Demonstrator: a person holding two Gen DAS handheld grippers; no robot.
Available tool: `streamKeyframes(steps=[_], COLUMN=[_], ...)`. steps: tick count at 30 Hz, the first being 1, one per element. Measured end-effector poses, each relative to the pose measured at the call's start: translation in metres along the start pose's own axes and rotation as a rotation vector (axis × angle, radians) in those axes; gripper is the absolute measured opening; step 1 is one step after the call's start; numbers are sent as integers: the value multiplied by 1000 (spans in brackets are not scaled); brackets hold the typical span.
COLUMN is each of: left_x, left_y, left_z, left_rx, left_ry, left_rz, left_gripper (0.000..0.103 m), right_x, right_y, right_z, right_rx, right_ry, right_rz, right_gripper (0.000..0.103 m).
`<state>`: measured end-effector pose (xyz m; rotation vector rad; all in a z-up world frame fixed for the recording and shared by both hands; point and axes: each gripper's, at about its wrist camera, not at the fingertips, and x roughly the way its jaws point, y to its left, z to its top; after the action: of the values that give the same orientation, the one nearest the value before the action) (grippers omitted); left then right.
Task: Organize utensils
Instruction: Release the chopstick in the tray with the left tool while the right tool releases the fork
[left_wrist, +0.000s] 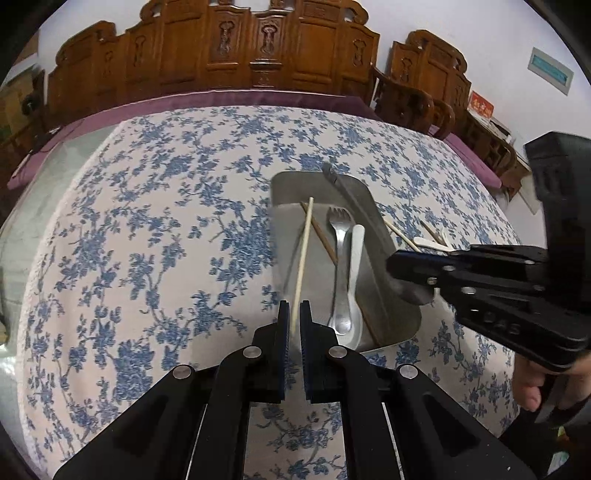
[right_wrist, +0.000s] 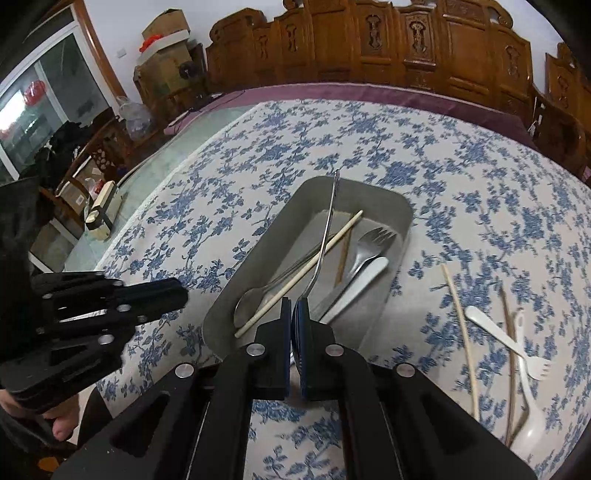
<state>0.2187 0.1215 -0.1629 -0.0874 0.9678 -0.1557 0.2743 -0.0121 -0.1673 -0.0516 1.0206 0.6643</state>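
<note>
roughly halfway: we are carrying two more utensils to the tray (right_wrist: 400, 218)

our left tool (left_wrist: 294, 314) is pinching a pale chopstick (left_wrist: 303, 258), our right tool (right_wrist: 293, 314) a metal spoon (right_wrist: 327, 236), both over the tray; chopsticks and white plastic cutlery (right_wrist: 509, 339) are waiting on the tabletop (right_wrist: 461, 177).

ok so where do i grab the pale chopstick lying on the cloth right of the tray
Near its far end, from straight above, fingers straddling the thin shaft of the pale chopstick. It lies flat and that end is clear, while the white fork has its handle ending close beside the middle, and the brown chopstick runs alongside.
</note>
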Motion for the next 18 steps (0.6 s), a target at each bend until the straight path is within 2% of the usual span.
streamKeyframes(steps=[9,18], left_x=[-11,-15], left_y=[13,15], left_z=[-2,-4], left_rx=[-13,-16], left_ry=[-13,-18], left_rz=[15,17], left_gripper=[5,5], right_x=[39,53], right_y=[-3,-4], right_z=[4,0], right_rx=[58,66], right_ry=[59,88], right_rz=[6,-10], right_gripper=[4,4])
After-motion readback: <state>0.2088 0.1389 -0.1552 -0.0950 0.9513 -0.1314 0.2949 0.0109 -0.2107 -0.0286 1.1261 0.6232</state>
